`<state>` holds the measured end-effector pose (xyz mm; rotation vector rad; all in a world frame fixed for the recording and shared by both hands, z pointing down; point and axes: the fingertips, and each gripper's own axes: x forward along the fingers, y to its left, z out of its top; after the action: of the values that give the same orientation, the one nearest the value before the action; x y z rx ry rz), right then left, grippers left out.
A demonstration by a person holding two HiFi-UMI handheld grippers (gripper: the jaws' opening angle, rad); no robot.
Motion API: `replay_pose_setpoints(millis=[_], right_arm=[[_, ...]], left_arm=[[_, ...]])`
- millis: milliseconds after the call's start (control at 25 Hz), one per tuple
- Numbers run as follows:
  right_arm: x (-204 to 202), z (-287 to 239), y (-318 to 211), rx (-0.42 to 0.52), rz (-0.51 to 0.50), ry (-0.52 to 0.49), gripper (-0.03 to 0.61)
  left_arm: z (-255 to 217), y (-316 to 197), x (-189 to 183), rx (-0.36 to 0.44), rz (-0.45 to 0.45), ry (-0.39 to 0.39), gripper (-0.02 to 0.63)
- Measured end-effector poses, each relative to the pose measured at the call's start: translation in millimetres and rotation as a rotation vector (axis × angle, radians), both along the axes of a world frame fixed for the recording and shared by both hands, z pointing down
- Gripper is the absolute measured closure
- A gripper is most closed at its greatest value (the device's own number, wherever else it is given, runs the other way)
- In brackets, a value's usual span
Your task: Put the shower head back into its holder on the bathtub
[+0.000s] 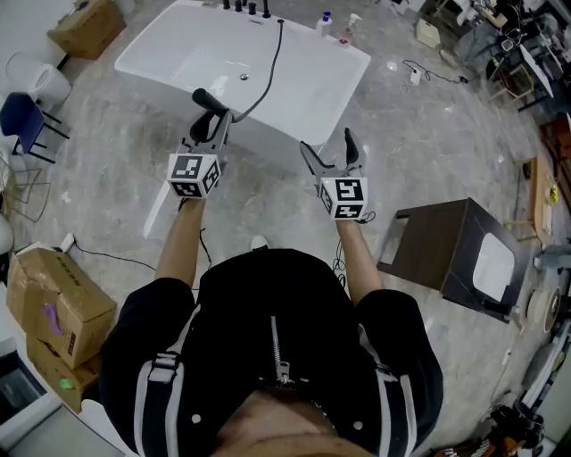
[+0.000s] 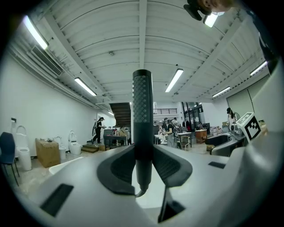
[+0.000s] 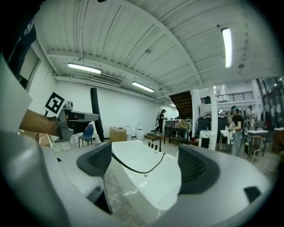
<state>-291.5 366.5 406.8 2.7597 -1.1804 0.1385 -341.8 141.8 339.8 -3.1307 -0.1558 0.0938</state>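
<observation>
While upright in clamped left gripper (image 2: 143, 165), shower head (image 2: 142, 102); right gripper (image 3: 151, 166) wide open, empty.

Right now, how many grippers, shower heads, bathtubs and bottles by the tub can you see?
grippers (left gripper, right gripper): 2
shower head: 1
bathtub: 1
bottles: 2
total: 6

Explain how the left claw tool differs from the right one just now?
The left gripper is closed on the black shower head, held upright; the right gripper holds nothing. The left gripper's jaws sit narrow; the right gripper's stand wide apart. Both point toward the white bathtub.
</observation>
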Motion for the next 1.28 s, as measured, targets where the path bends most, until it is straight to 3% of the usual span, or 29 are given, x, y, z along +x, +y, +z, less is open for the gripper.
replay_pose_setpoints(millis=[840, 1280], right_arm=[[-7.0, 25.6, -56.7, -0.035, -0.011, -0.026, 0.112], [42.0, 48.1, -89.6, -0.06, -0.064, -0.053, 0.112]], left_arm=[[-16.0, -43.4, 7.3, -0.021, 0.037, 0.026, 0.48], [-21.3, -63.7, 46.9, -0.033, 0.017, 0.021, 0.48]])
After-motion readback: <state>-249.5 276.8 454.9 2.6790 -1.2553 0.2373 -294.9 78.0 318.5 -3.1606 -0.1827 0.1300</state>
